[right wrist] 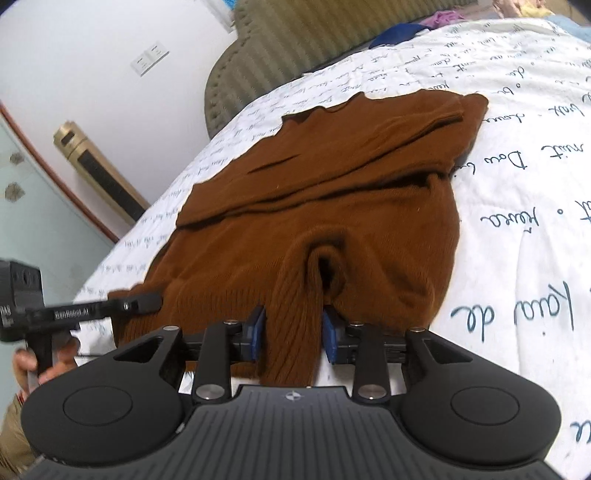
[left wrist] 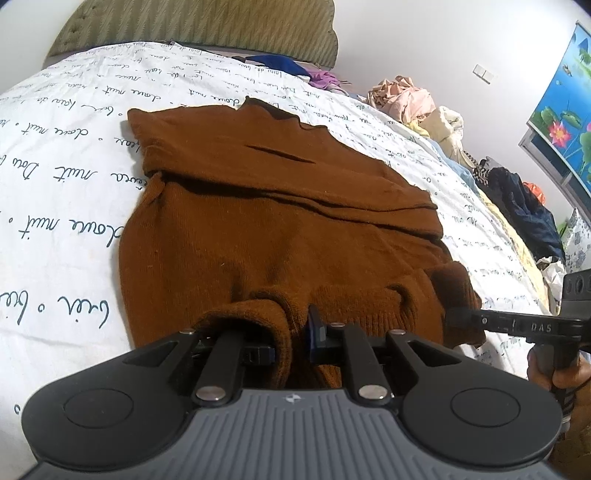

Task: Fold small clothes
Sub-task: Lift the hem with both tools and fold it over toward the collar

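A brown knit sweater (left wrist: 280, 221) lies flat on the bed, its sleeves folded across the body. It also shows in the right wrist view (right wrist: 332, 192). My left gripper (left wrist: 293, 343) is shut on the sweater's ribbed near hem, cloth bunched between the blue pads (left wrist: 316, 328). My right gripper (right wrist: 293, 328) is shut on the same hem further along, a ribbed fold pinched between its blue pads (right wrist: 256, 328). The right gripper also shows in the left wrist view (left wrist: 458, 317), at the hem's right corner. The left gripper also shows in the right wrist view (right wrist: 147, 301), at the hem's left corner.
The bed sheet (left wrist: 66, 177) is white with dark handwriting. A padded olive headboard (left wrist: 207, 26) stands at the far end. Piles of other clothes (left wrist: 417, 103) lie along the bed's right side. A gold tower unit (right wrist: 96, 166) stands by the wall.
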`<state>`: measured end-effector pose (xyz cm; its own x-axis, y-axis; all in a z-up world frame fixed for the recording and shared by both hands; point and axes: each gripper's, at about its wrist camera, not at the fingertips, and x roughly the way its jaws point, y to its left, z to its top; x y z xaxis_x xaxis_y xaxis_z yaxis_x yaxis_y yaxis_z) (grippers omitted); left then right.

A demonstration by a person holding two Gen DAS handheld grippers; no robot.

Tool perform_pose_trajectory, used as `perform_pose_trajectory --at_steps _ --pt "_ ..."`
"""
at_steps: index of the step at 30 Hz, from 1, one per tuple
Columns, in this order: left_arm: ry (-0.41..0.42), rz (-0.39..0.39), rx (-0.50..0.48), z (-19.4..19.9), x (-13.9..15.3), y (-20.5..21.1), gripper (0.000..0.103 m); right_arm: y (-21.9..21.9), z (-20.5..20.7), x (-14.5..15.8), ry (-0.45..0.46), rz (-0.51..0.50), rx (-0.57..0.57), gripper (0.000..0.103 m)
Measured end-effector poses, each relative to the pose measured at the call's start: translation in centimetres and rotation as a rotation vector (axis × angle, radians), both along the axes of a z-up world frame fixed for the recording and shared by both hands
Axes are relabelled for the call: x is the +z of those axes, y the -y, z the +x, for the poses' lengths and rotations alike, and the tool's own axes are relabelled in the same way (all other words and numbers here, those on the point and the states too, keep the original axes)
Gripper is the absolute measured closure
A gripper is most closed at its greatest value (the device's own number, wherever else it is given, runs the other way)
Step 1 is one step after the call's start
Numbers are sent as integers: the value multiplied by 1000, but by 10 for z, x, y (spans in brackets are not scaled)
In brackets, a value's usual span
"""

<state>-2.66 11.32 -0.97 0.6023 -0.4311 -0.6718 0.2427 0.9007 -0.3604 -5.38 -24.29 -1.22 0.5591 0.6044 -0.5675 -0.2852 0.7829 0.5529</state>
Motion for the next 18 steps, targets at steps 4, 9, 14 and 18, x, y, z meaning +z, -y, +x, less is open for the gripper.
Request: perform_pose_trajectory --at_steps 4,9,14,18 --pt "-2 22 -5 -4 4 2 89 -7 4 1 7 -24 12 86" --pt "46 15 -2 -17 31 -2 89 4 0 19 47 123 30 86" --pt "96 -34 -35 -39 63 -12 89 28 -16 47 125 291 30 86" --pt "80 -76 -43 -52 70 -25 89 43 -33 56 156 334 20 86"
